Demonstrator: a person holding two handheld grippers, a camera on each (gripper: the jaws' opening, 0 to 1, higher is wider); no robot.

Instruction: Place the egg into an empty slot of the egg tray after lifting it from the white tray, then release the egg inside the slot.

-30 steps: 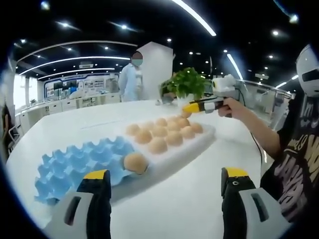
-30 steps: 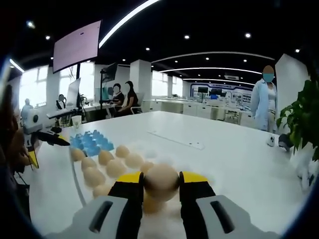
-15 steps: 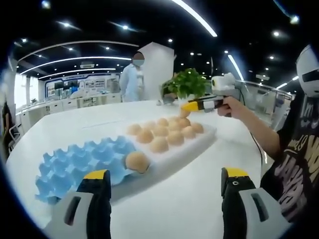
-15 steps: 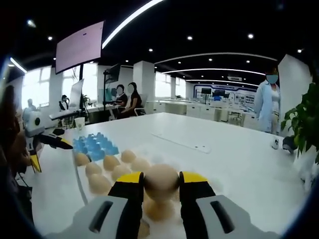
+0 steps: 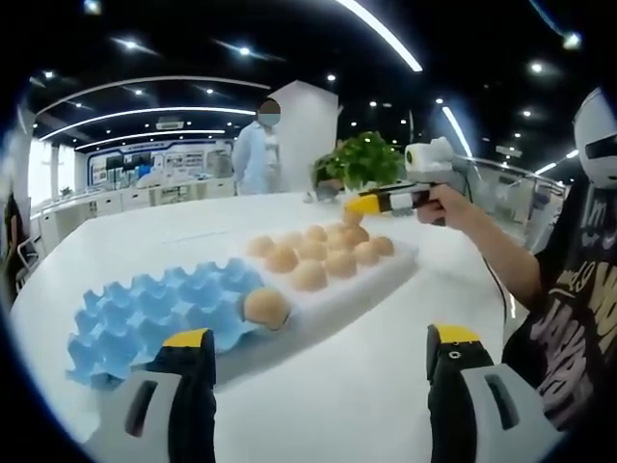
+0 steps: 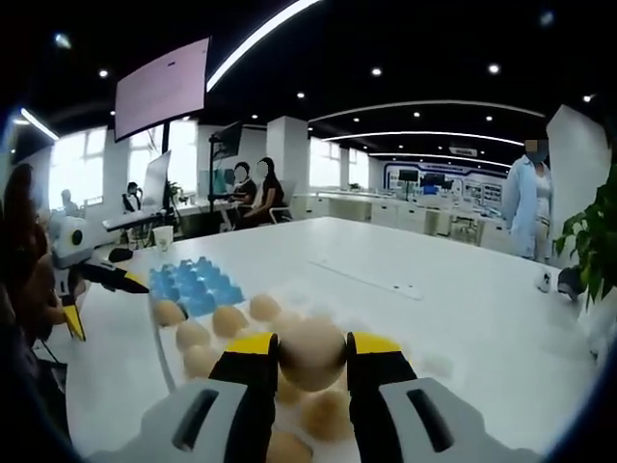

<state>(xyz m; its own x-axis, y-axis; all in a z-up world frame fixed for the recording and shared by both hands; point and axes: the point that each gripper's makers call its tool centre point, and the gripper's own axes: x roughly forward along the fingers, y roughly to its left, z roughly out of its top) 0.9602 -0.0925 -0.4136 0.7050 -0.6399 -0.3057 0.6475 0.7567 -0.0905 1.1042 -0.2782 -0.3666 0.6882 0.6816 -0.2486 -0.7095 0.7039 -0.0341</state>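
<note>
The right hand-held gripper (image 6: 311,359) pinches the egg (image 6: 311,353) above the white tray (image 5: 371,281), while the blue egg tray (image 6: 196,285) lies ahead to its left, nearer the wide-open left hand-held gripper (image 5: 319,349).

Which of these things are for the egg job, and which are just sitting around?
For the job:
- the egg gripped by the right gripper
- the white tray holding more eggs
- the blue egg tray, one egg already in it

Just sitting around:
- the green plant
- the left gripper, open and holding nothing
- the wall screen
</note>
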